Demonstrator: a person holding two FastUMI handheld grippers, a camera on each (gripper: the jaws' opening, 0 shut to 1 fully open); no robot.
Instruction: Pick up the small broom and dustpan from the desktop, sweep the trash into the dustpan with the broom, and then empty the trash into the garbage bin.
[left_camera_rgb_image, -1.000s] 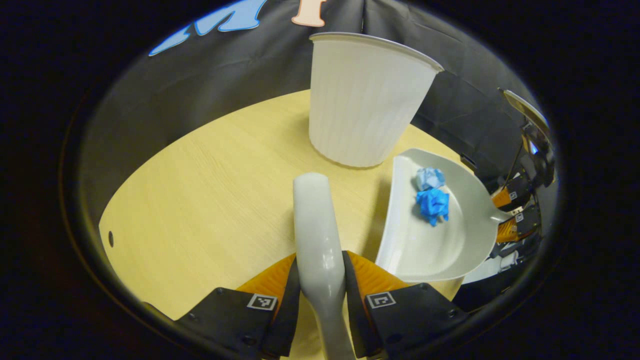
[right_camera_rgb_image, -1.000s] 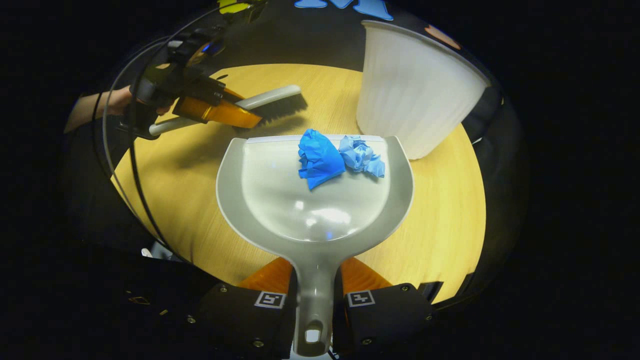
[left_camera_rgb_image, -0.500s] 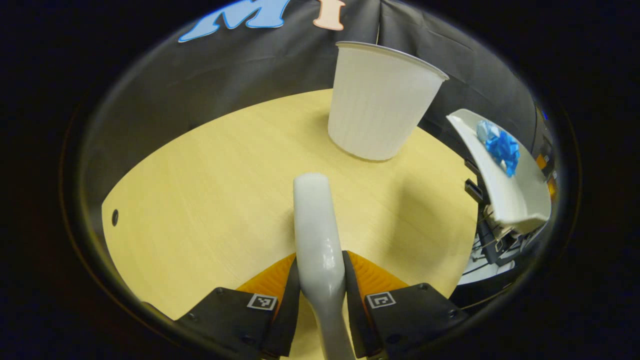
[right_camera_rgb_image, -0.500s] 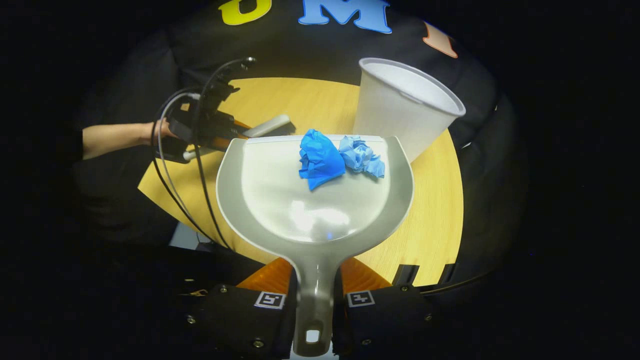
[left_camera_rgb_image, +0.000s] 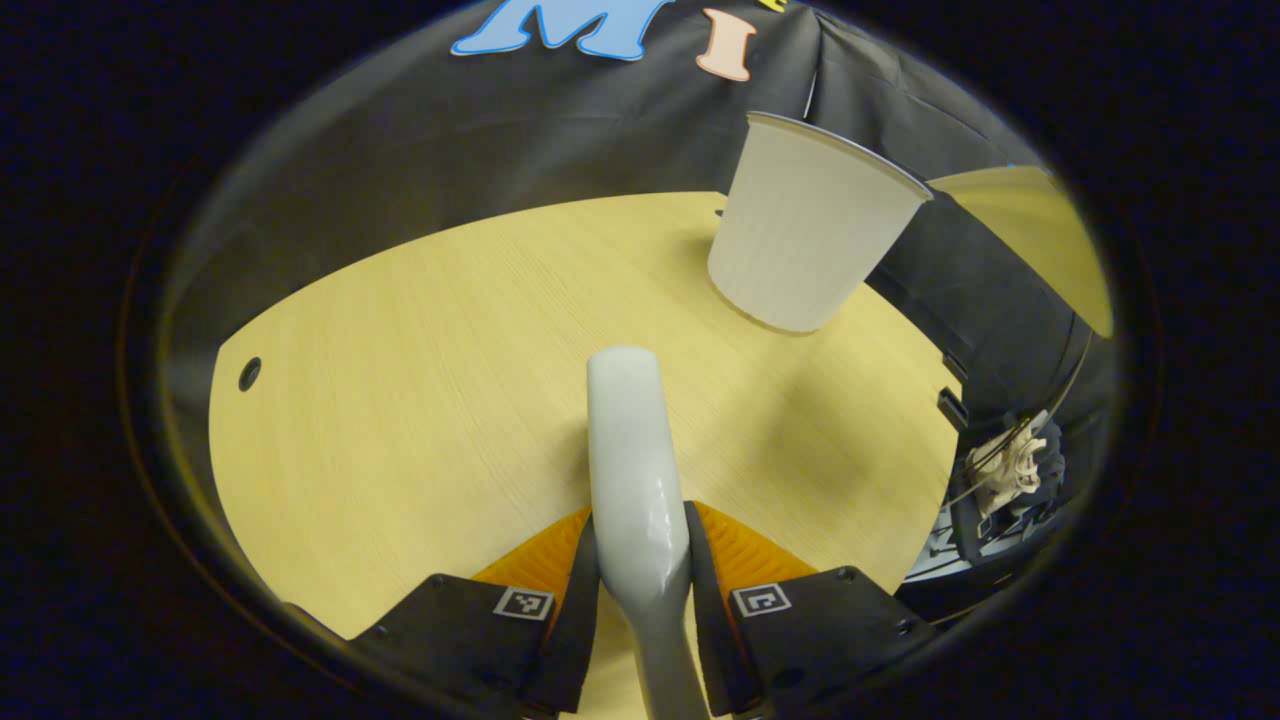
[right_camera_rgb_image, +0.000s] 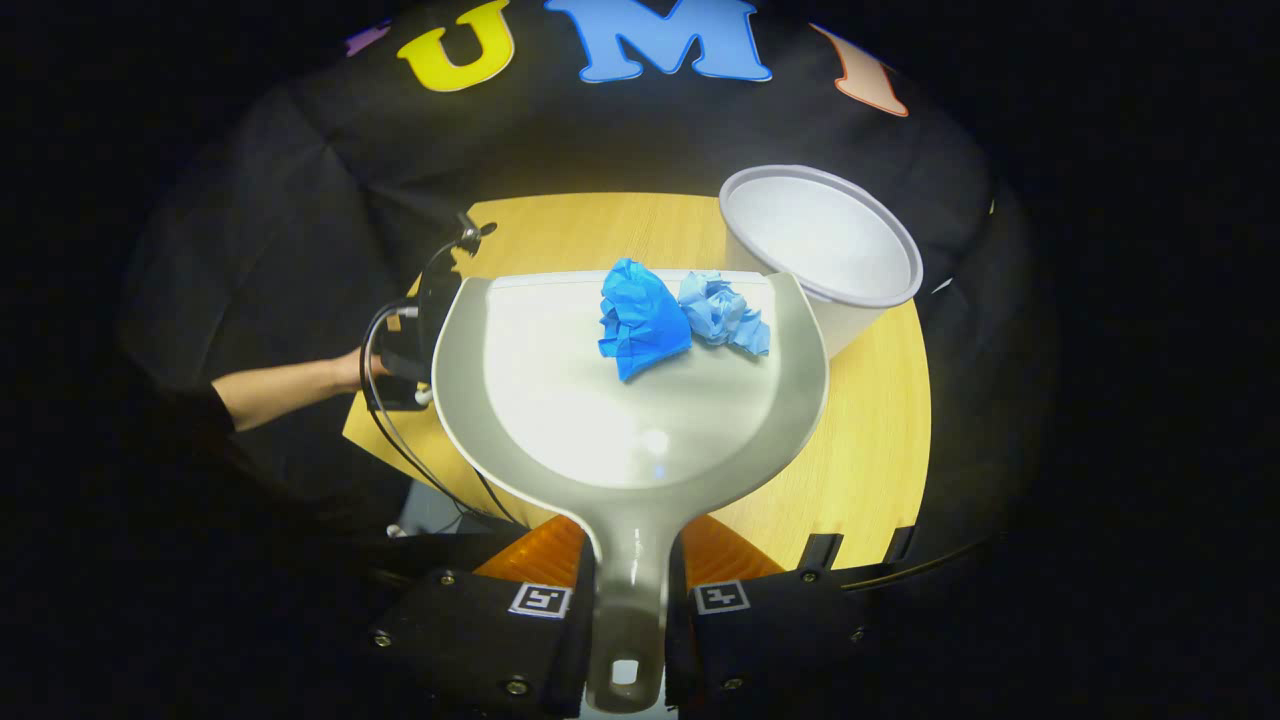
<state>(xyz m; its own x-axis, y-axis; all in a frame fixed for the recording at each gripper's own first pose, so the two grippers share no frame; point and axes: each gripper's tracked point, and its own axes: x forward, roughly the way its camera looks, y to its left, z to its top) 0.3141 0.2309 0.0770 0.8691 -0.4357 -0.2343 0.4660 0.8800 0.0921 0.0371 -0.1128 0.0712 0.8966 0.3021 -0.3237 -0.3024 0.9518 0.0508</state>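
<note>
A grey dustpan (right_camera_rgb_image: 560, 400) is held high above the wooden table (right_camera_rgb_image: 870, 430), and my right gripper (right_camera_rgb_image: 628, 545) is shut on its handle. Two crumpled blue paper wads (right_camera_rgb_image: 642, 320) lie near the pan's front lip. Just beyond that lip, to the right, stands the white ribbed garbage bin (right_camera_rgb_image: 822, 235), its open mouth seen from above. My left gripper (left_camera_rgb_image: 640, 520) is shut on the grey broom handle (left_camera_rgb_image: 632, 440), low over the table (left_camera_rgb_image: 400, 390). The bin (left_camera_rgb_image: 812, 240) stands far right of it. The broom's bristles are hidden.
A hand (right_camera_rgb_image: 300, 378) holds the left gripper (right_camera_rgb_image: 402, 345) with its cables, partly behind the dustpan's left rim. The table has a small round hole (left_camera_rgb_image: 249, 373) near its left edge. Cables and gear (left_camera_rgb_image: 1005, 470) hang past the table's right edge.
The dustpan with the blue wads has risen higher, so the bin's mouth now shows from above. The left gripper with the broom has drawn back from the bin; the dustpan left its view.
</note>
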